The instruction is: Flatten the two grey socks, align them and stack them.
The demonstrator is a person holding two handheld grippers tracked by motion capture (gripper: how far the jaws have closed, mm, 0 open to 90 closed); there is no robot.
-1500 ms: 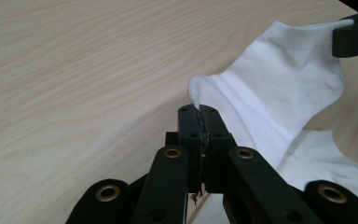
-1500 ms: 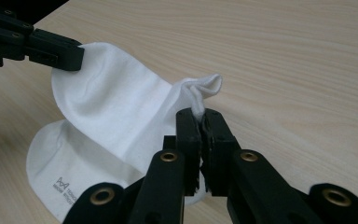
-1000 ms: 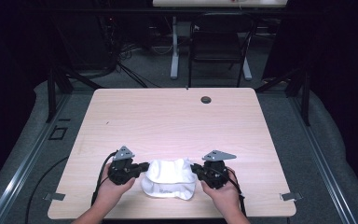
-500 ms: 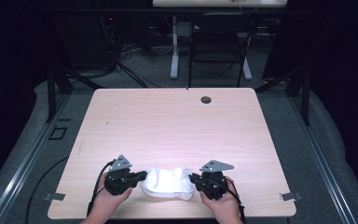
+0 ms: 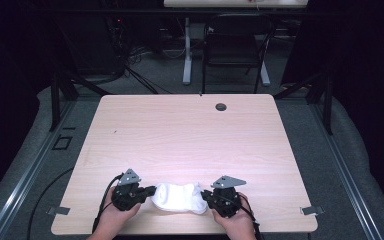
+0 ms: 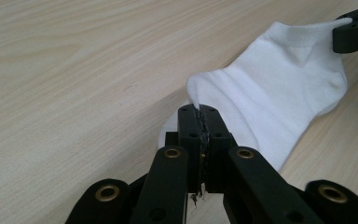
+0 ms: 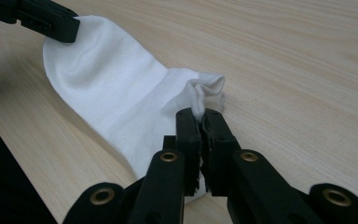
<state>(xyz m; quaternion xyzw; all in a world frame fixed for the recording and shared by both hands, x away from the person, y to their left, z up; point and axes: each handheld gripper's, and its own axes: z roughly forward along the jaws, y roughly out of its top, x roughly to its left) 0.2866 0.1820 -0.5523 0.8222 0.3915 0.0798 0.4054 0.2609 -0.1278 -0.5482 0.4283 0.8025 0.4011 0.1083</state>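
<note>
High view: left gripper point(image 5: 147, 190) and right gripper point(image 5: 206, 196) pinch opposite ends of a white sock point(image 5: 179, 197) near the table's point(image 5: 190, 130) front edge, stretching it flat; next likely folding

Left gripper point(image 6: 199, 116) jaws pinched on white sock point(image 6: 279, 93) edge; sock lies on wooden table point(image 6: 74, 70); right gripper point(image 6: 354, 30) grips far end.

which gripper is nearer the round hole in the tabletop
Right. The right gripper sits below the hole, slightly left; the left gripper lies farther left. Both are shut on the sock.
</note>
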